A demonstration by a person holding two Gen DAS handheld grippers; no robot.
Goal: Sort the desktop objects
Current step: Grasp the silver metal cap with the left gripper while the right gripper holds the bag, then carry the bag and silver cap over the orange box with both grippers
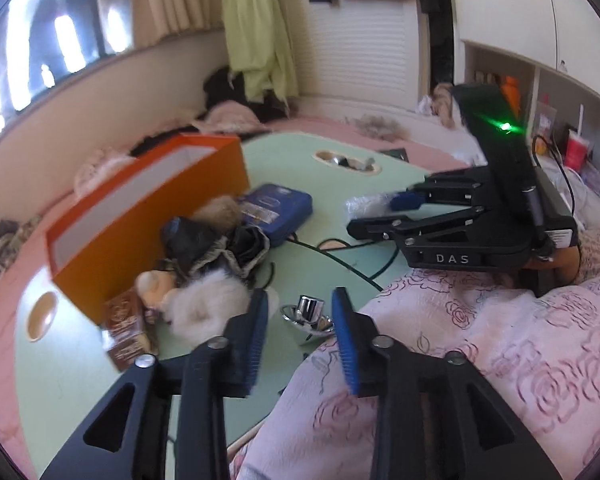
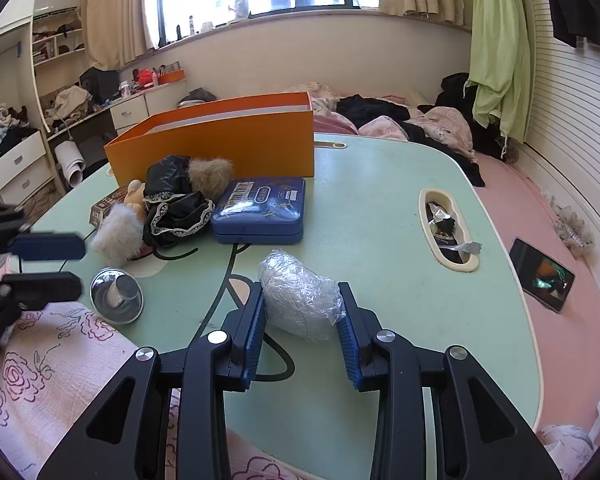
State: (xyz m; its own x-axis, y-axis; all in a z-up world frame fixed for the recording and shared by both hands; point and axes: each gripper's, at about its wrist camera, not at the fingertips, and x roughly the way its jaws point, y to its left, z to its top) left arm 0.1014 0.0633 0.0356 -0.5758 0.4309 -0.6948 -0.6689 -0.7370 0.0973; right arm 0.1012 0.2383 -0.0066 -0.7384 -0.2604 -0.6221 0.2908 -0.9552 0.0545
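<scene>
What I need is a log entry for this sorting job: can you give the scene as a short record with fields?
surface: green table
left gripper: jaws a little apart, nothing between them
right gripper: closed on plastic-wrapped bundle
container: orange box, open-topped, at the table's far side
in front of box: blue tin, black lacy cloth, white fur piece
near edge: shiny metal cup, lying free near the left gripper

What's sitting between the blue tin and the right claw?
A crumpled clear-plastic bundle lies on the green table there, its near end between the right claw pads. The right wrist view shows it best.
</scene>
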